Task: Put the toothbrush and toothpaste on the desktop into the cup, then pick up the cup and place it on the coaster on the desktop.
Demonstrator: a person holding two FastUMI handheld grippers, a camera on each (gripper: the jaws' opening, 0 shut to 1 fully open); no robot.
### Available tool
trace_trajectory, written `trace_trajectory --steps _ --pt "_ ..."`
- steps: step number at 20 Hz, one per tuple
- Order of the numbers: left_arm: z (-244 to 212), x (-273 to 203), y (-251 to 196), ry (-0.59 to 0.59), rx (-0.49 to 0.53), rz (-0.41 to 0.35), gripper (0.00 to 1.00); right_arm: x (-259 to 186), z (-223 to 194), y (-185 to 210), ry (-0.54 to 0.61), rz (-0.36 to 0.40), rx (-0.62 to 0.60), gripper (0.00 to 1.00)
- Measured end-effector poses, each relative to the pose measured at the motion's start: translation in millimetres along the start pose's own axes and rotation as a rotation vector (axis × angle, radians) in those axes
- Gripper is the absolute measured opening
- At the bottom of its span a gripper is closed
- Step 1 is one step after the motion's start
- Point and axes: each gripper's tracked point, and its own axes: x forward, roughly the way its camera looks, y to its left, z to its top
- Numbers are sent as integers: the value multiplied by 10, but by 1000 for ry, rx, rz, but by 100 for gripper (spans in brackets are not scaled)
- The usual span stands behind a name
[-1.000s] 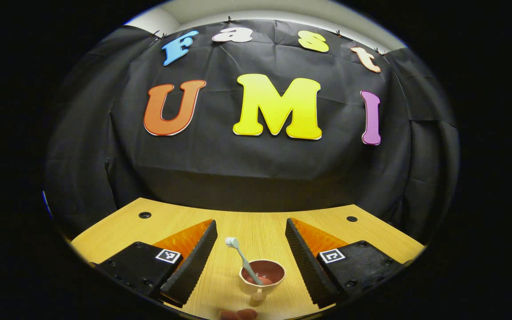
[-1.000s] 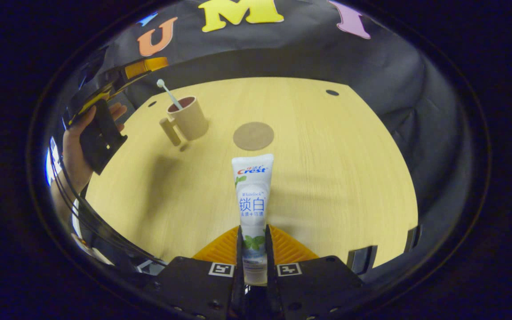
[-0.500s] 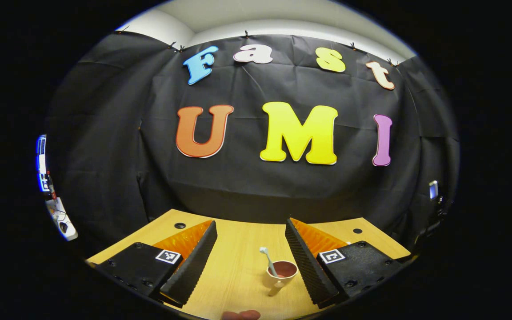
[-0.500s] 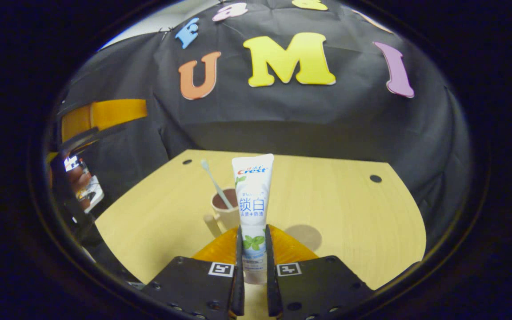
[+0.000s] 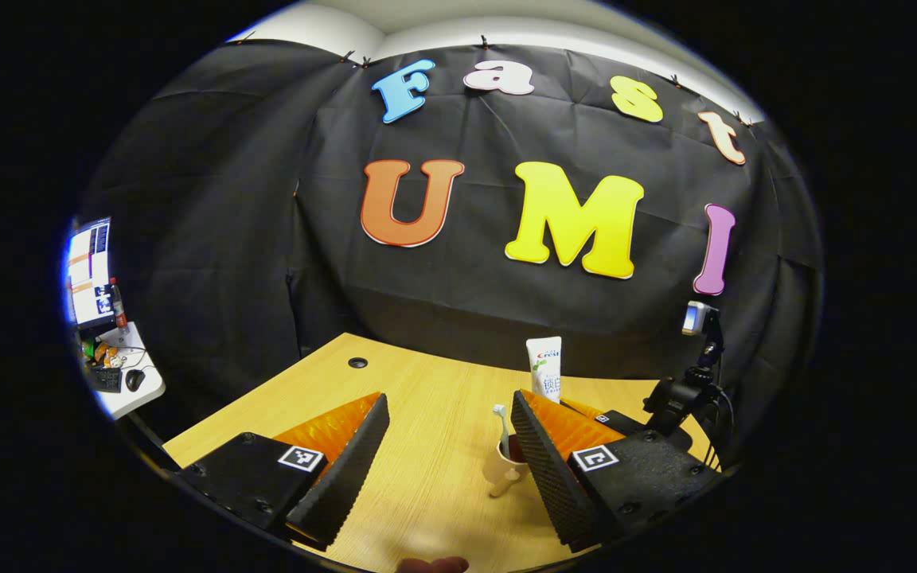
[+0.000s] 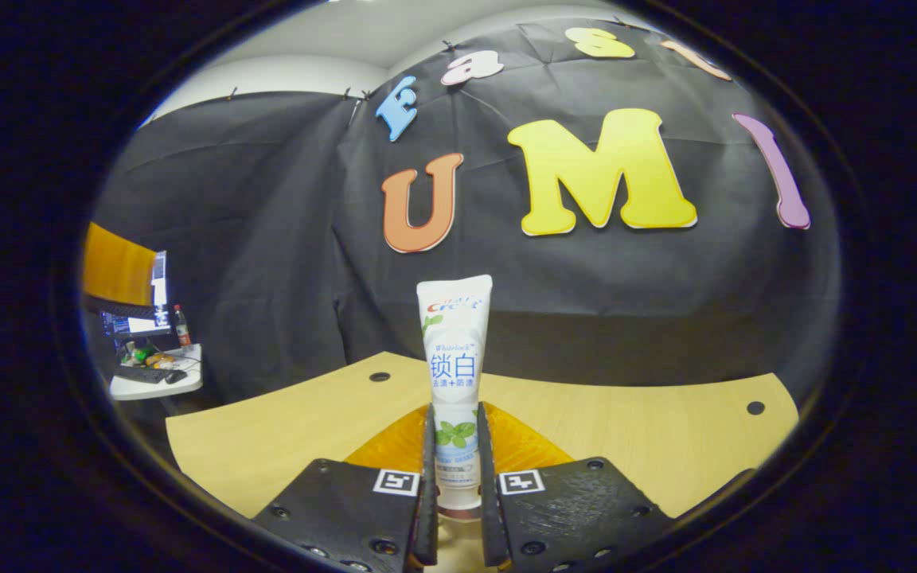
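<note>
Gripping toothpaste (image 6: 454, 374), right claw (image 6: 454, 509)

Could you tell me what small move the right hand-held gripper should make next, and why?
Probably lower the white toothpaste tube, clamped upright in the right hand-held gripper, into the beige cup; the white toothbrush already stands inside.

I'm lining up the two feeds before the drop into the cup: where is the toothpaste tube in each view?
Left gripper view: the toothpaste tube stands upright right of centre, beyond the cup holding the toothbrush.
Right gripper view: the tube is dead centre, upright, clamped between the right gripper's fingers.
Shared landmark: the dark hole in the wooden desktop's far left.
</note>
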Motion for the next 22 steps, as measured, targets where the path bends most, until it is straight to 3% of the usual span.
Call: trace_trajectory --steps 4,11,13,15,17,18,22 --pt "-148 -33 1 44 -31 52 98 144 -119 -44 -51 16 -54 22" --pt "-236 -101 -46 69 -38 82 98 217 -206 -94 -60 64 -23 25" --pt "-254 -94 -80 78 -37 81 97 195 -242 -101 -55 59 -49 33" --pt "-274 -119 -117 80 -49 73 98 125 -333 -127 -26 66 -52 46" --pt "-272 -125 -123 79 -55 72 98 69 -336 -158 -11 64 -25 79" --pt "-265 -120 -132 78 -58 69 98 29 -306 -189 -12 58 -18 84" --pt "-228 -82 -210 69 -57 36 98 -224 -120 -279 -14 26 9 85"
